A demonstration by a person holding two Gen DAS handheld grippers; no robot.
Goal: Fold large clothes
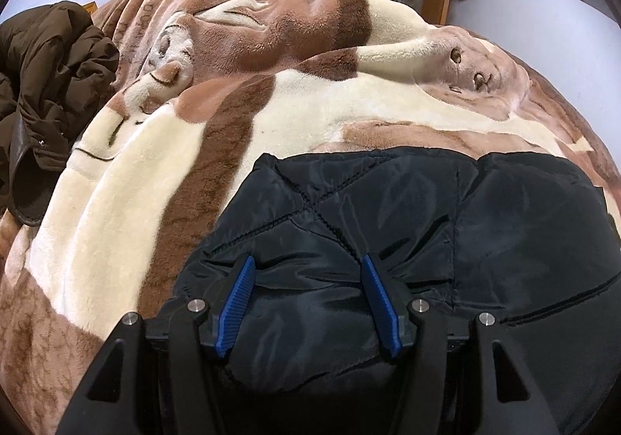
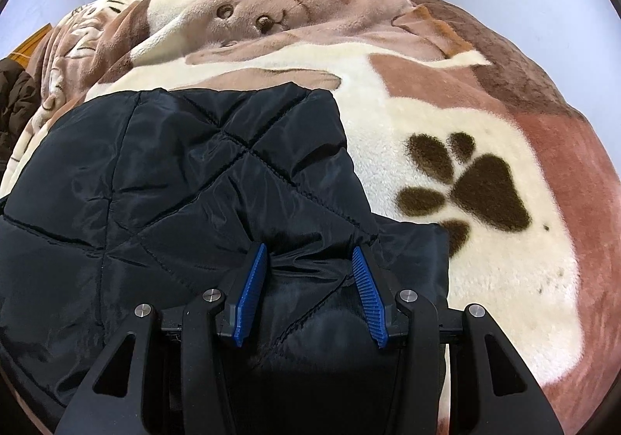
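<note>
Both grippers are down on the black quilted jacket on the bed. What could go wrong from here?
1. The black jacket is puffy and slick; fabric bunched in the left gripper and right gripper may slip.
2. Each may catch only the top layer, so the fold separates.
3. Dragging could ruck the plush blanket beneath.
</note>
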